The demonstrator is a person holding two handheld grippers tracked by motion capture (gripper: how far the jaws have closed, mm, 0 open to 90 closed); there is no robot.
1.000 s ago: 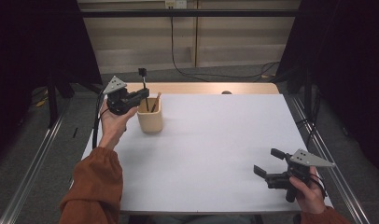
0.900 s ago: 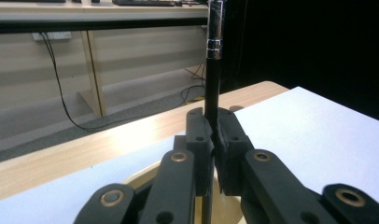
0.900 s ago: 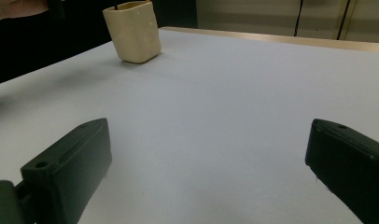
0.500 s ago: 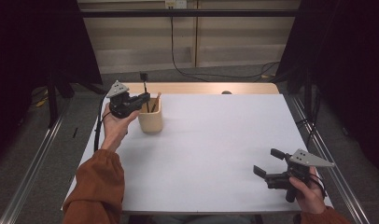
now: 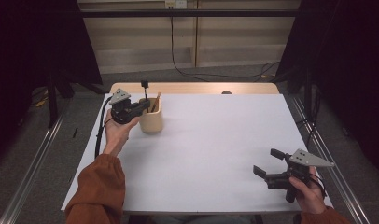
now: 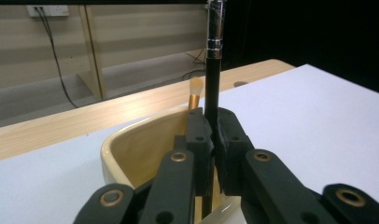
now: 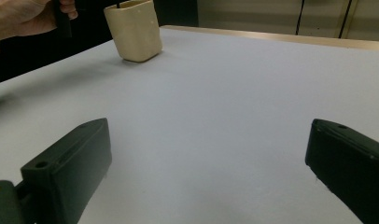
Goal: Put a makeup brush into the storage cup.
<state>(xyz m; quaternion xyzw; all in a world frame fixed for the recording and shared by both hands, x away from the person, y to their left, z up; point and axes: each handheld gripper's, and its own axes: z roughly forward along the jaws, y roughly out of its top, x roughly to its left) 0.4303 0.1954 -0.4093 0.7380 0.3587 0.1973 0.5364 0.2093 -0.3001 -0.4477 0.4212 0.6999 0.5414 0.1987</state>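
Observation:
My left gripper (image 5: 142, 107) (image 6: 211, 126) is shut on a slim black brush handle (image 5: 144, 90) (image 6: 213, 70) with a silver band, held upright over the mouth of a beige cup (image 5: 151, 121) (image 6: 131, 149) at the table's far left. The handle's lower end drops inside the cup. A gold-handled brush (image 6: 195, 95) (image 5: 156, 101) stands in the cup behind it. Near the front right corner my right gripper (image 5: 267, 162) (image 7: 208, 140) rests open, nothing between its jaws. The cup (image 7: 134, 30) also appears far off in the right gripper view, beside a hand.
A white sheet covers the table (image 5: 215, 140), with a wooden strip (image 5: 197, 87) along the far edge. Metal rails (image 5: 33, 163) run along both sides. A cable (image 5: 178, 70) lies on the floor beyond the table.
My left gripper has come down with the black handle, bringing it lower into the cup. The right gripper has stayed where it was.

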